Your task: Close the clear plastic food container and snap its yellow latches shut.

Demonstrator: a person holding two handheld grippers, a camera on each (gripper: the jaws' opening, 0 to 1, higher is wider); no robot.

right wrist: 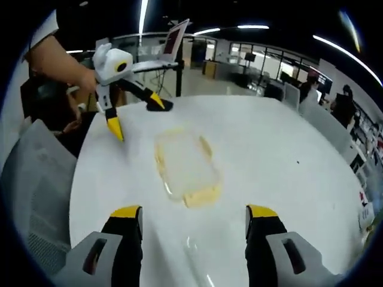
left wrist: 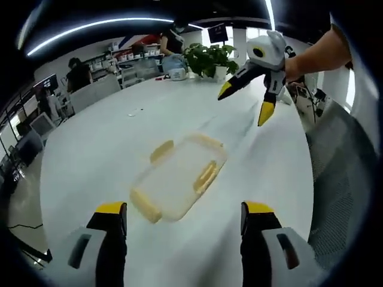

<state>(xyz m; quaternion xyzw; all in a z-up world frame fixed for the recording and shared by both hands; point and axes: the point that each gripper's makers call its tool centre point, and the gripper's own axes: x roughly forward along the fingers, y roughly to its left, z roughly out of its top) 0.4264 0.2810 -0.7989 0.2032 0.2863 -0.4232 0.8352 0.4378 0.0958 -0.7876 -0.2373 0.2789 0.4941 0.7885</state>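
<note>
The container lies alone mid-table, bare tabletop on every side of it, so either gripper can reach it freely. The right gripper hangs wide open above the table beyond it. At the far edge stand a plant and small items, well apart.
</note>
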